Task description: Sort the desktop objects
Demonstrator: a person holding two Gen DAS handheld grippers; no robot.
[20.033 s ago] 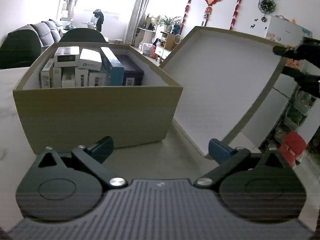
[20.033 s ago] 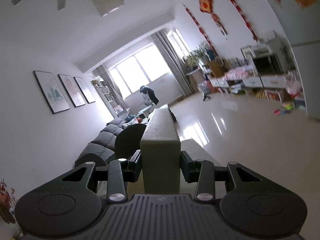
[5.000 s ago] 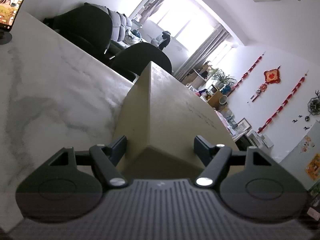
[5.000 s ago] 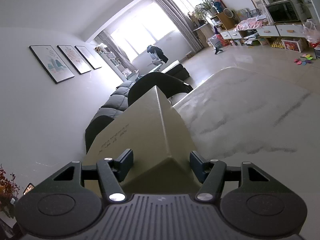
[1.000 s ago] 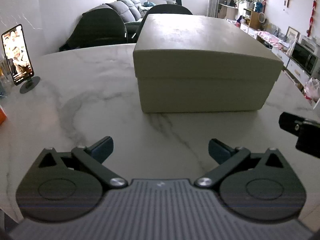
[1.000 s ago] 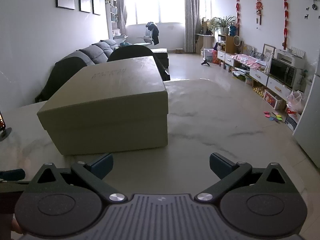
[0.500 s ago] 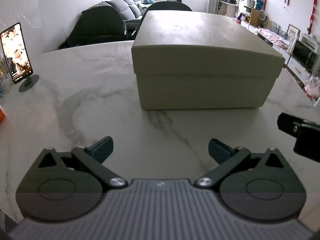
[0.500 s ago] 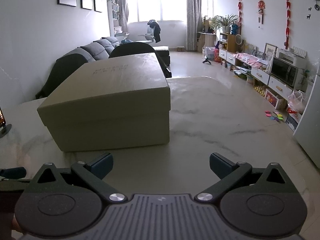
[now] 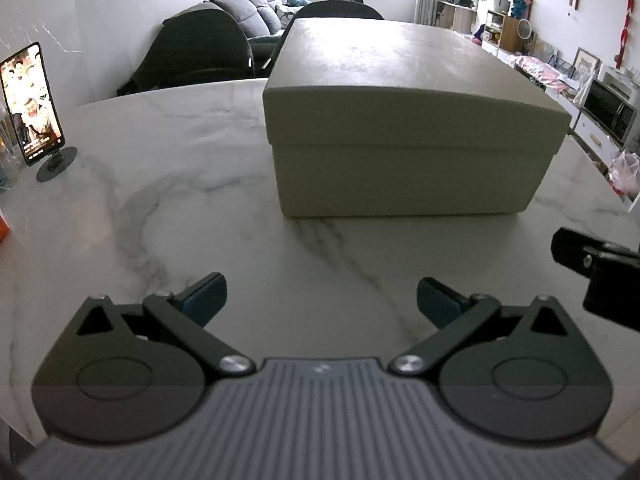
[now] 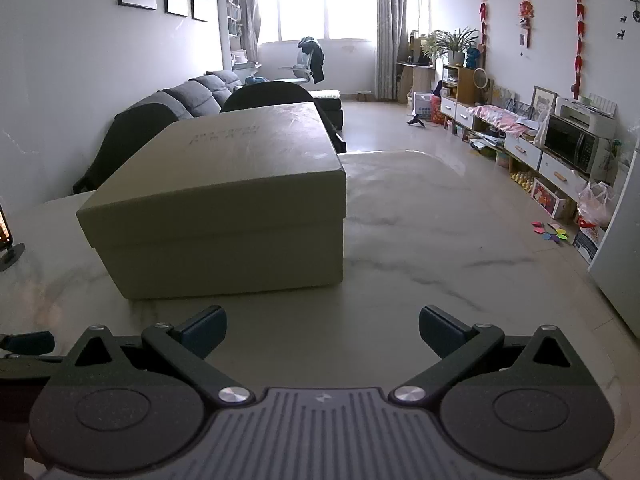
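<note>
A closed khaki cardboard box (image 9: 412, 136) with its lid on stands on the white marble table (image 9: 168, 184). My left gripper (image 9: 320, 300) hangs open over the table a short way in front of the box, holding nothing. In the right wrist view the same box (image 10: 232, 208) sits ahead and slightly left, and my right gripper (image 10: 322, 328) is open and empty in front of it. The right gripper's tip shows at the right edge of the left wrist view, and the left gripper's tip at the left edge of the right wrist view.
A phone on a round stand (image 9: 34, 108) is at the table's left edge, with an orange item (image 9: 3, 228) beside it. Dark chairs (image 9: 200, 52) and a grey sofa (image 10: 200, 92) stand behind the table. The table's right edge drops to the floor (image 10: 460, 184).
Over the last second both grippers stayed open and shifted only slightly toward the box. Five seconds ago each held a corner of the lidded box; twenty seconds ago the lid was off.
</note>
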